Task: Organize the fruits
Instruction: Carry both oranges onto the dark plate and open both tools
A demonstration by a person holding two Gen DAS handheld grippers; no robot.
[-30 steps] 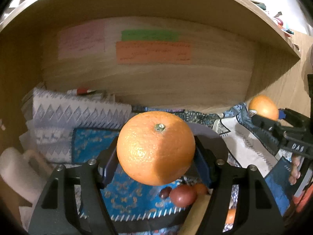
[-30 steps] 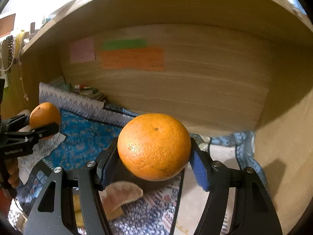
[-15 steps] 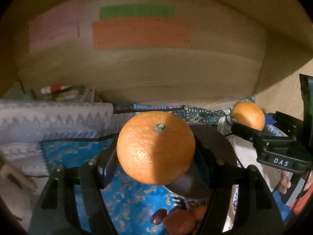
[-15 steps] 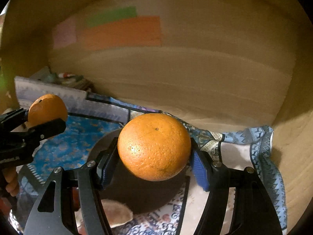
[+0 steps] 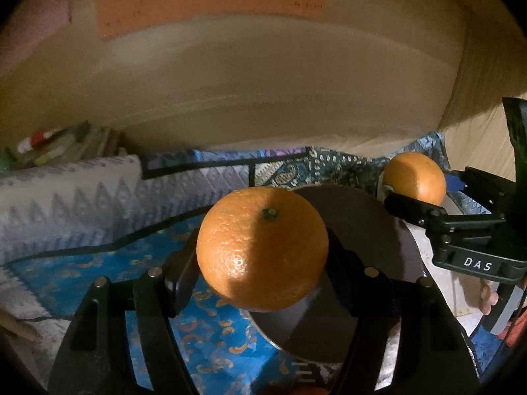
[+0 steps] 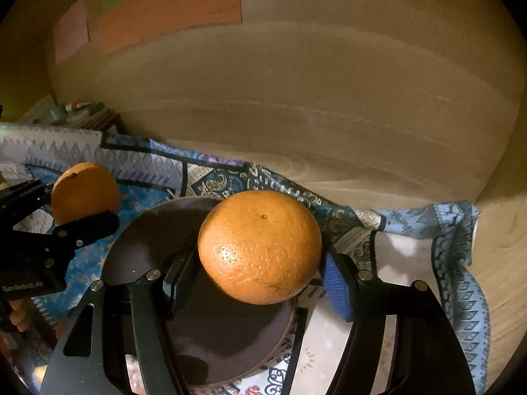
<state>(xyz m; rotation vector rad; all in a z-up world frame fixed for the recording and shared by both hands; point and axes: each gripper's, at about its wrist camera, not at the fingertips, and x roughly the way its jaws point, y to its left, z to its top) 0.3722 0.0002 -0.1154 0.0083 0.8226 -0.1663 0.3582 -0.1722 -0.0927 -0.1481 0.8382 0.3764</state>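
Wood-grain panels close in a dim alcove whose floor is draped with patterned blue cloth (image 5: pixel 82 273), where the left hand-held gripper (image 5: pixel 263 260) is spread about as wide as the orange (image 5: pixel 262 248) clamped between its pads, stem end facing up, held above the near edge of a dark round plate (image 5: pixel 365 230). Just to the right, the right hand-held gripper (image 6: pixel 260 263) is likewise parted to fruit width and grips a second orange (image 6: pixel 260 247) over the same plate (image 6: pixel 138 237), a blue pad showing against the fruit's right side. Each camera catches the other tool at its margin: the left wrist view shows the right hand-held gripper (image 5: pixel 425 191) side-on with its orange (image 5: pixel 415 177), the letters "DAS" on its black body and fingers (image 5: pixel 487 296) of the person's hand beneath; the right wrist view shows the left hand-held gripper (image 6: pixel 75 204) with its orange (image 6: pixel 85 191) at far left. Only the right wrist view takes in the pale printed cloth (image 6: pixel 329 355) right of the plate and the blue border (image 6: pixel 461 263) running toward the side wall. A grey-and-white zigzag textile (image 5: pixel 66 194) lies behind, a blurred stack of items (image 5: pixel 62 144) beyond it, and orange, pink and green paper notes (image 6: pixel 171 10) are stuck to the back panel.
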